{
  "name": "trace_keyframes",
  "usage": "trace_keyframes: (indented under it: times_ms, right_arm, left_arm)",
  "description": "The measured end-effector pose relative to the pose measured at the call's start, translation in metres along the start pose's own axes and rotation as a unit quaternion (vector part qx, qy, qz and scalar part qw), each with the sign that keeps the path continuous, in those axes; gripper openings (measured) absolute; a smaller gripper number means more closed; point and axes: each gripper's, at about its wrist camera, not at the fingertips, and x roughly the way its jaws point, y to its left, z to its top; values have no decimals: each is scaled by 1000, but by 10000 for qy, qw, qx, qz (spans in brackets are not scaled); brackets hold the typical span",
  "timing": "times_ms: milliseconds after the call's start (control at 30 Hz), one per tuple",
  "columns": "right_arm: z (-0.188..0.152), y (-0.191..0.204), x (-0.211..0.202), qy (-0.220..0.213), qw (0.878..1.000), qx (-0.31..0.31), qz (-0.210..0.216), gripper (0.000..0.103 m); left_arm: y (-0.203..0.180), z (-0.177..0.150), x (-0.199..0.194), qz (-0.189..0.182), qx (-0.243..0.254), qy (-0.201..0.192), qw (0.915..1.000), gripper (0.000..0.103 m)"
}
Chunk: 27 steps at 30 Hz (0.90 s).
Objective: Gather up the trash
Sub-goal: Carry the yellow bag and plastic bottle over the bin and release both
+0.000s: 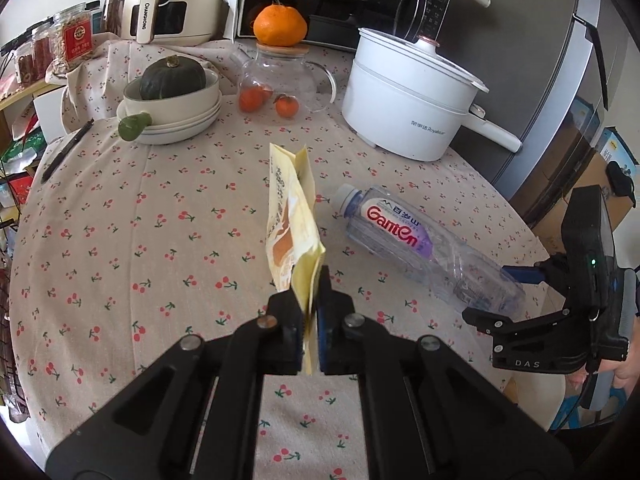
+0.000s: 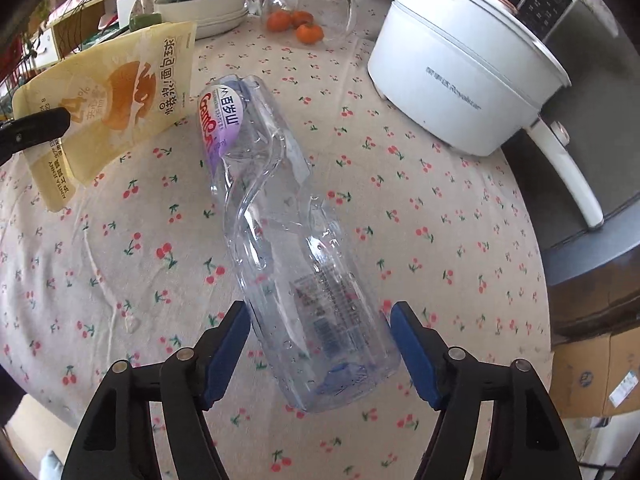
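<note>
My left gripper [image 1: 316, 280] is shut on the bottom edge of a yellow snack bag [image 1: 292, 216], which stands up off the cherry-print tablecloth [image 1: 160, 240]. The right wrist view shows the same bag [image 2: 120, 100] at the upper left, with a left finger [image 2: 36, 128] clamped on it. A crushed clear water bottle [image 2: 288, 220] with a purple label lies on the cloth. My right gripper [image 2: 320, 308] is open and straddles the bottle's base, pads close beside it. In the left wrist view the bottle [image 1: 420, 244] lies to the right, with the right gripper [image 1: 486, 292] at its base.
A white electric pot [image 1: 408, 100] stands at the back right. A glass teapot [image 1: 280, 76] holding tangerines, with an orange on its lid, is behind the bag. Stacked bowls [image 1: 176, 116] with a green squash and a pen [image 1: 64, 152] are at the left. A cardboard box [image 2: 592, 372] sits past the table's right edge.
</note>
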Motion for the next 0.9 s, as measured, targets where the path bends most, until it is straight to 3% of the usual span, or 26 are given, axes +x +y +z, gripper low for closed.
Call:
trace_keyframes:
  times_ms: [133, 200, 367, 500, 533, 600, 767, 900]
  right_arm:
    - [-29, -17, -12, 650, 9928, 867, 514, 73]
    - [-41, -13, -17, 771, 9923, 726, 650, 74]
    - [-38, 7, -18, 618, 9972, 289, 313, 84]
    - [-27, 20, -3, 643, 9970, 273, 322, 83]
    - [-27, 23, 2, 668, 9970, 238, 296, 74]
    - [-28, 26, -2, 464, 9986, 221, 135, 71]
    - [-40, 5, -44, -85, 9953, 804, 533, 60]
    - [-66, -25, -88, -470, 9891, 1264, 588, 60]
  left_arm:
    - [-12, -7, -18, -129, 81, -43, 9999, 6]
    - [-19, -11, -27, -8, 246, -112, 9996, 6]
    - [-27, -24, -37, 71, 263, -116, 9996, 6]
    - [-28, -33, -43, 14, 216, -79, 9997, 6]
    - [-27, -35, -45, -37, 157, -85, 9998, 6]
    - [-25, -38, -49, -143, 52, -104, 9998, 5]
    - [-24, -42, -56, -500, -152, -88, 9986, 5]
    - [-42, -38, -64, -789, 73, -164, 9967, 5]
